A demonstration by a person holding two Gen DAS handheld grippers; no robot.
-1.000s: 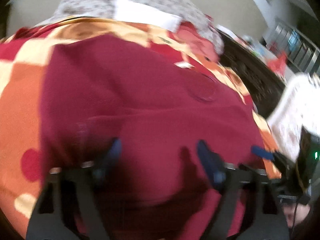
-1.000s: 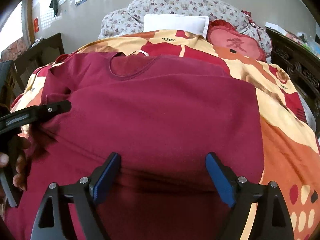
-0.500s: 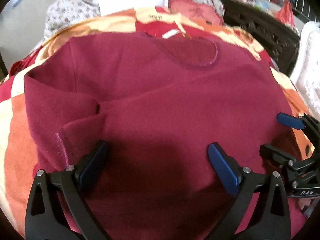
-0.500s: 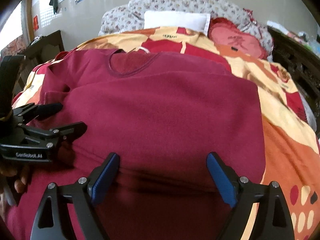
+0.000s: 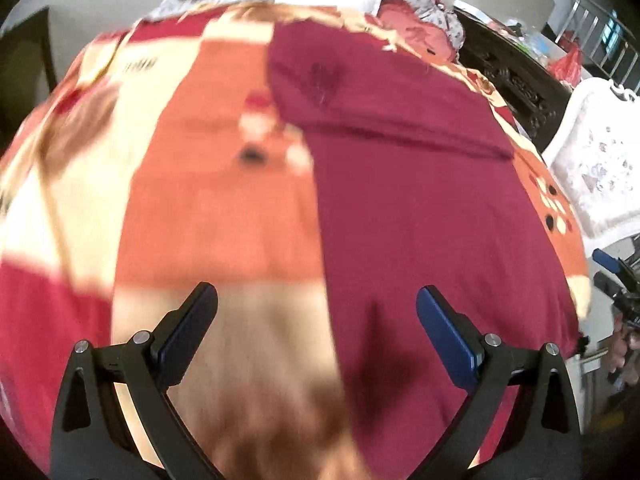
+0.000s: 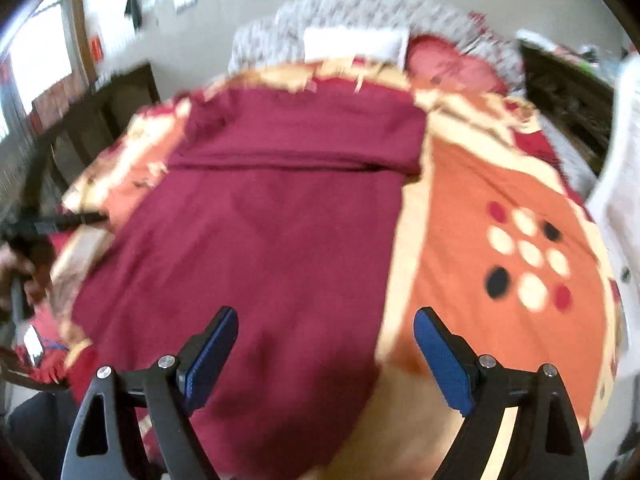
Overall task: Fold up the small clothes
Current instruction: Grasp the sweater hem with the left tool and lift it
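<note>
While the dark red top (image 6: 276, 216) lies flat on the patterned blanket (image 6: 492, 200), both grippers hang above it, jaws wide and empty. The left gripper (image 5: 316, 332) straddles its left edge; the right gripper (image 6: 324, 354) its right edge, where alone a window (image 6: 32, 64) shows.

A bed (image 6: 500, 208) with an orange, cream and red patterned blanket carries a maroon garment (image 6: 280, 240); pillows (image 6: 352, 42) lie at twelve o'clock.
</note>
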